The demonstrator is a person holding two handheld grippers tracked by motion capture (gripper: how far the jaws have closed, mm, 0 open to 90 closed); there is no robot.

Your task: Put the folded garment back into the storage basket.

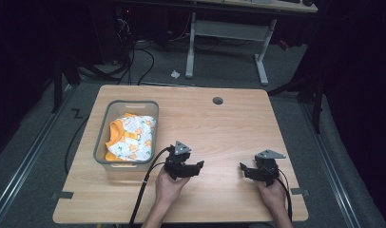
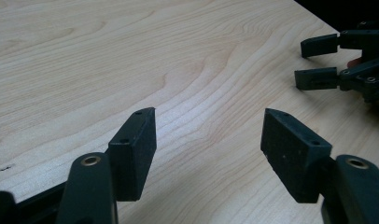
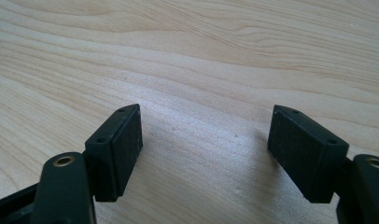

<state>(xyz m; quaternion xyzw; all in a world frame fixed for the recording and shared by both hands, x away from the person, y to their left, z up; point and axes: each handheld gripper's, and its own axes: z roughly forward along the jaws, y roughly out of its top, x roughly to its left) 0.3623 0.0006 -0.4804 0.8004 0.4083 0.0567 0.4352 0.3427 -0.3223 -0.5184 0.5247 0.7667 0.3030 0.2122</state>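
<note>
We count one wooden table (image 1: 219, 128), and on it one grey plastic bin (image 1: 127, 134) at about nine o'clock holding one orange-and-white patterned garment (image 1: 131, 137). Two hand-held grippers sit toward six o'clock: the left gripper (image 1: 197, 168) and the right gripper (image 1: 244, 170), each with two jaws spread apart.

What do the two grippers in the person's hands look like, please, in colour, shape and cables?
Both are black, with two jaws ending in flat rectangular pads. The left gripper and the right gripper each carry a grey three-cornered plate on top. A black cable trails from each toward the near table edge. Small holes mark the outer sides of the pads, and brass-coloured rivets sit at the jaw joints. No sleeves show on the forearms.
</note>
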